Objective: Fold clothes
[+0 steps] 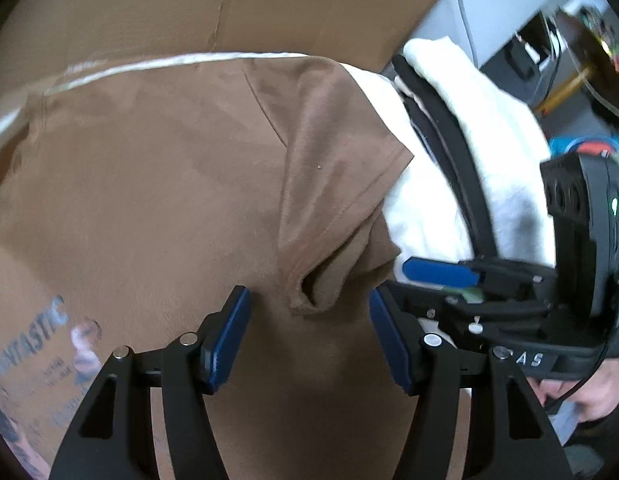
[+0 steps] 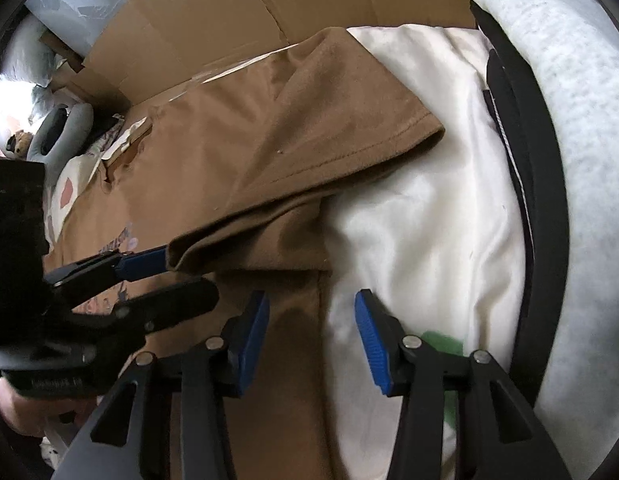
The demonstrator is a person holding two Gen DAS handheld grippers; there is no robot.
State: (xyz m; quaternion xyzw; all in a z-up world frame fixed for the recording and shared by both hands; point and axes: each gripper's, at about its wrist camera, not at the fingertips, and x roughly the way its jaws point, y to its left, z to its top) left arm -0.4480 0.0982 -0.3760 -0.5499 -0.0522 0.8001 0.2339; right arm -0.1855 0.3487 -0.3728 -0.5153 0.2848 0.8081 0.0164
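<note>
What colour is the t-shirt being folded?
Brown, with a faded printed graphic; the t-shirt shows best in the left wrist view.

we see brown shirt [image 1: 157, 184]: soft matt cloth, faded print | cream sheet [image 2: 421, 208]: smooth cloth | cardboard [image 2: 213, 20]: matt, creased | left gripper [image 1: 309, 336]: matt black plastic, blue ribbed pads

Behind the work surface you have flattened brown cardboard [image 2: 269, 12] standing as a backdrop. Along the right edge you see a black curved band [image 2: 549, 208] and, just beyond it, a grey-white padded roll [image 2: 581, 128]. At the far left corner lies a grey plush toy [image 2: 65, 128].
</note>
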